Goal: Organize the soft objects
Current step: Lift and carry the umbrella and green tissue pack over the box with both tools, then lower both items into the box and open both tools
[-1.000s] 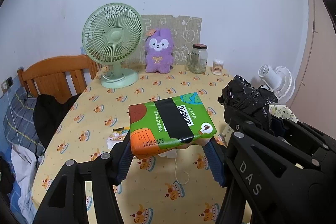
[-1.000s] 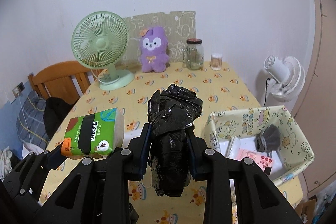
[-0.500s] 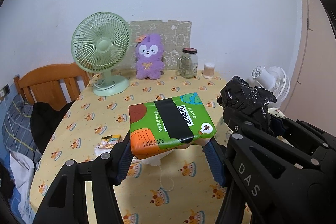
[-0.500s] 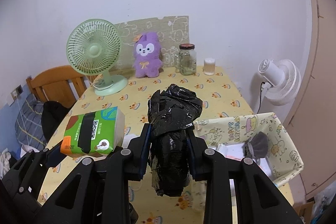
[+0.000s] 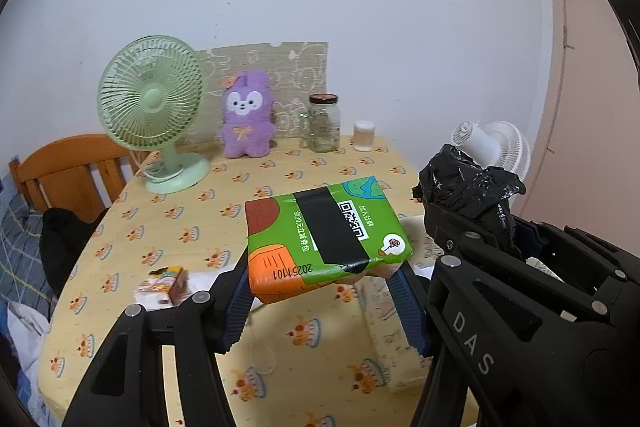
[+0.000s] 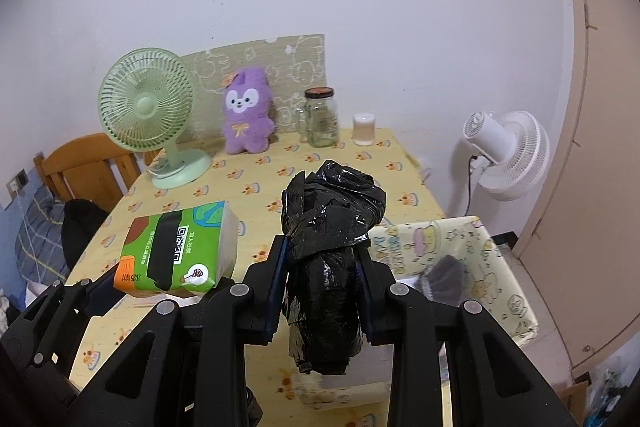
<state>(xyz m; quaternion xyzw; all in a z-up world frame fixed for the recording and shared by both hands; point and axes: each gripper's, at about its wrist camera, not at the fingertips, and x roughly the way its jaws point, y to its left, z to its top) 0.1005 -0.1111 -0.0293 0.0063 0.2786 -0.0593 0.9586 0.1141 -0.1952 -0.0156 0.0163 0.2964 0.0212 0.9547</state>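
My left gripper (image 5: 324, 291) is shut on a green and orange tissue pack (image 5: 324, 239) and holds it above the table's near part. The pack also shows in the right wrist view (image 6: 176, 251). My right gripper (image 6: 322, 275) is shut on a crumpled black plastic bag roll (image 6: 328, 251), held in the air to the right of the pack; the roll also shows in the left wrist view (image 5: 472, 195). A purple plush rabbit (image 6: 246, 117) sits at the table's far edge.
A yellow fabric storage bin (image 6: 492, 267) with a grey item stands at the table's right end. A green fan (image 5: 154, 107), a glass jar (image 5: 323, 123), a small white cup (image 5: 364, 135) stand at the back. A small box (image 5: 168, 283) lies left. A white fan (image 6: 508, 151) stands beside the table.
Both grippers have pulled back and risen with their loads still held; the table and back objects look farther and lower. The bin has come closer under the right gripper.
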